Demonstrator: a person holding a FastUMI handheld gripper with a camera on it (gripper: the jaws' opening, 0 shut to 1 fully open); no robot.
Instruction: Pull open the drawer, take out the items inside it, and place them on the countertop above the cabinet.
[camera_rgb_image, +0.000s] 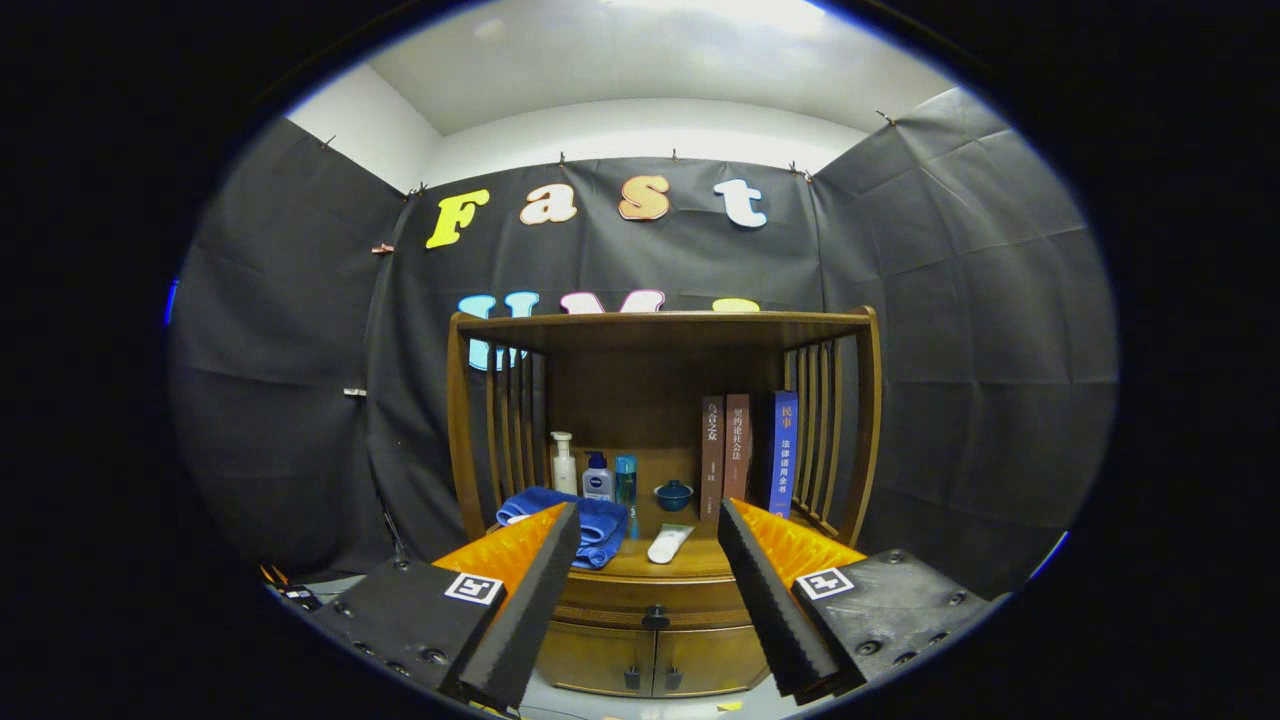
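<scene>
So the gripper is spread wide with nothing between its fingers, hanging in the air in front of a wooden cabinet and pointed straight at it. Through the gap between the fingers you can see the drawer, which is closed, with a small dark knob dead centre. Under the drawer sit two little cupboard doors with dark handles, also shut.

Just above the drawer is the countertop. A folded blue towel lies on it right behind the left finger, and a white tube lies flat near the middle. Further back there's a row of bottles: a white pump bottle, a blue-capped bottle and a slim teal one. Next to them is a small blue lidded bowl, I think, it's pretty tiny from here. Three books stand upright on the right side, against the slatted side rail. A wooden shelf top caps the whole thing, with the black cloth wall behind it.
</scene>
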